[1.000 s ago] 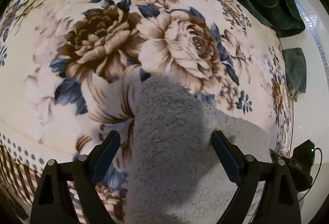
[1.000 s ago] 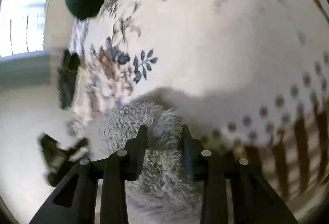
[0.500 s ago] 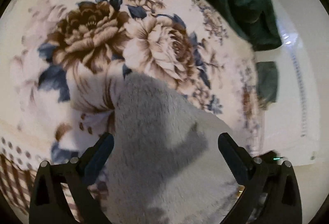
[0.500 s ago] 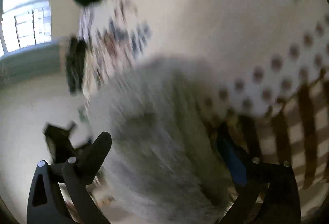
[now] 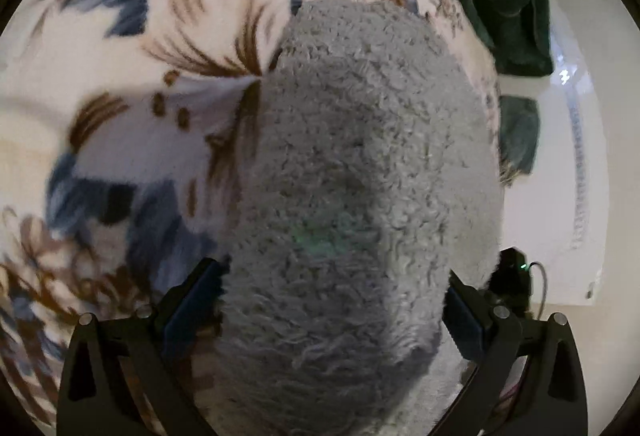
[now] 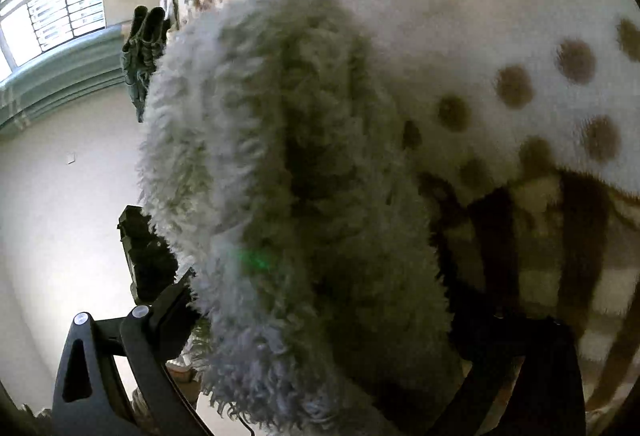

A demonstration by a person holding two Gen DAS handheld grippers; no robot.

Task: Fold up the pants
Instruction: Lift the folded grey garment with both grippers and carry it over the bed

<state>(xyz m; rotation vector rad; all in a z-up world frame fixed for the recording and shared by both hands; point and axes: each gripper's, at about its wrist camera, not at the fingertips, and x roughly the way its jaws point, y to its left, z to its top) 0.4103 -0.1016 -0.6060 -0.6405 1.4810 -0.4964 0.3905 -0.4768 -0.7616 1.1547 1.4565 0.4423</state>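
Both sets of fingers spread wide, left gripper and right gripper straddling the fluffy pants bunched on the floral blanket. Risk: that thick pile could slip or spring the fold apart.

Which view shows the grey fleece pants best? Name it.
The left wrist view. The grey fleece pants lie there in sharp focus on the floral blanket, most of the bundle's outline visible. The right wrist view shows them too close, blurred and partly in shadow.
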